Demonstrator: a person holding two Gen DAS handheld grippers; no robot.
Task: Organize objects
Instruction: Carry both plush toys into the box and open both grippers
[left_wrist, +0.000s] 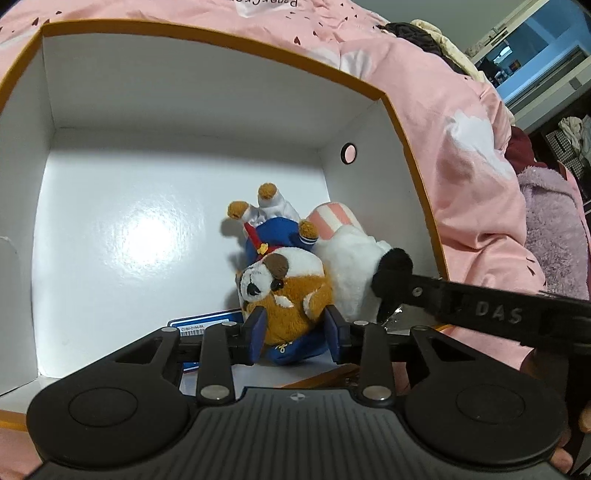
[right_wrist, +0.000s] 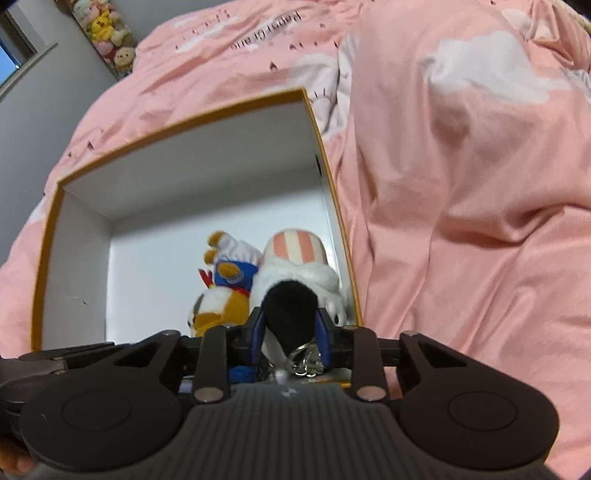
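An open box with an orange rim (left_wrist: 207, 35) and white inside lies on a pink bed; it also shows in the right wrist view (right_wrist: 184, 122). Inside, at its near right corner, lie a brown-and-white plush dog in blue clothes (left_wrist: 284, 284) and a white plush with a black head and pink-striped end (left_wrist: 351, 266). My left gripper (left_wrist: 295, 332) is shut on the dog's head. My right gripper (right_wrist: 291, 332) is shut on the white plush's black head (right_wrist: 290, 306); its finger also crosses the left wrist view (left_wrist: 461, 306). The dog also shows in the right wrist view (right_wrist: 221, 306).
A blue-and-white label card (left_wrist: 207, 325) lies on the box floor under the dog. A metal keyring (right_wrist: 306, 358) hangs by the white plush. Pink bedding (right_wrist: 461, 184) surrounds the box. A purple fuzzy blanket (left_wrist: 550, 229) lies at the right. Shelved plush toys (right_wrist: 107, 33) stand far left.
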